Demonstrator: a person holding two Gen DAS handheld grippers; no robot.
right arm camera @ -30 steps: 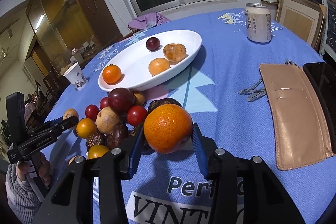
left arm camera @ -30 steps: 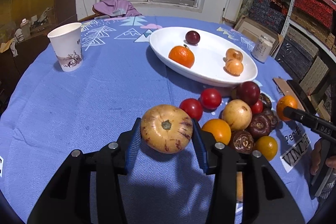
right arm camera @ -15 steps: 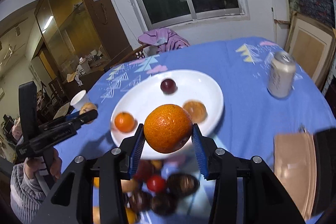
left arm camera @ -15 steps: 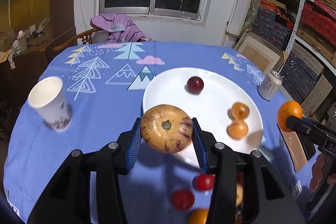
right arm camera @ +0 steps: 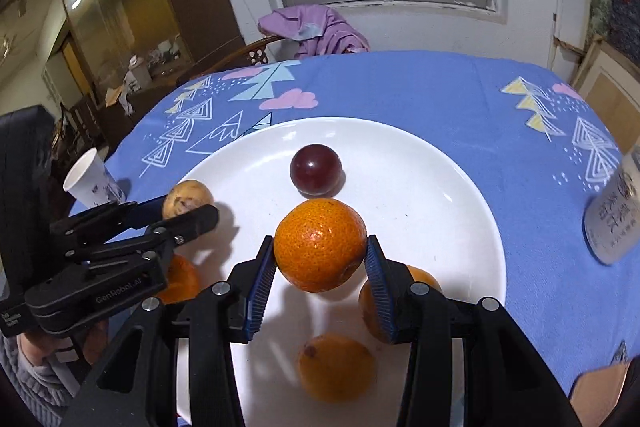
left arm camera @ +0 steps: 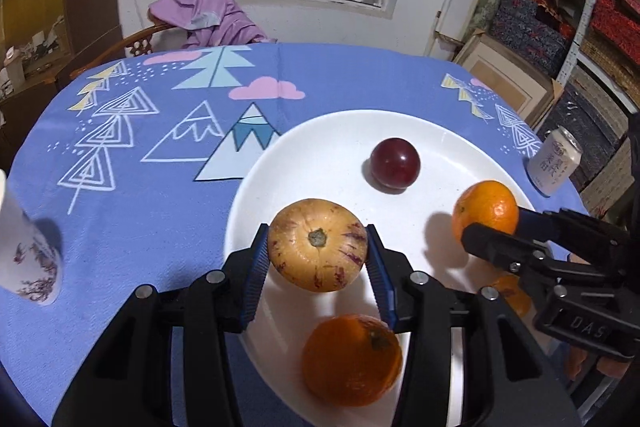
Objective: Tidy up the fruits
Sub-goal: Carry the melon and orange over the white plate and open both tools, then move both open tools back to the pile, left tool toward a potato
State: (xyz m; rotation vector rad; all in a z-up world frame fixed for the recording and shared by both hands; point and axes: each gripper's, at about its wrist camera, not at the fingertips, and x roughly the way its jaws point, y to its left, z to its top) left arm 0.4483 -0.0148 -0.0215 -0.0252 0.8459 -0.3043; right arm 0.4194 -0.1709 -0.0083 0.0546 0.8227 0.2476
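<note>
L gripper (left arm camera: 318, 259) clamped on a tan fruit w/ purple streaks (left arm camera: 317, 245), stem end facing cam, both blue pads pressing its sides. It hangs over the near-left part of the white plate (left arm camera: 320, 131). Below/nearer on the plate: one orange (left arm camera: 352, 359), slightly blurred

R gripper (right arm camera: 320, 259) clamped on a mandarin (right arm camera: 320, 245), pads tight on both sides, held over plate centre. Under it in the R wrist view: 2 orange-ish fruits on the plate, one near (right arm camera: 336, 367) and one just right of the pad (right arm camera: 400, 303), partly hidden

Each gripper shows in the other's cam: R one enters from the right in the L view w/ its mandarin (left arm camera: 486, 209), L one from the left in the R view w/ the tan fruit (right arm camera: 188, 199). Both over the plate, apart from each other

Further in: dark red plum (left arm camera: 395, 163) lying on the plate's far half, alone

Off plate on the blue tablecloth (left arm camera: 160, 131): paper cup (left arm camera: 28, 259) at left edge, drink can (left arm camera: 554, 161) at right, just beside the plate rim. Far side: chair w/ purple cloth (left arm camera: 208, 19), window behind
</note>
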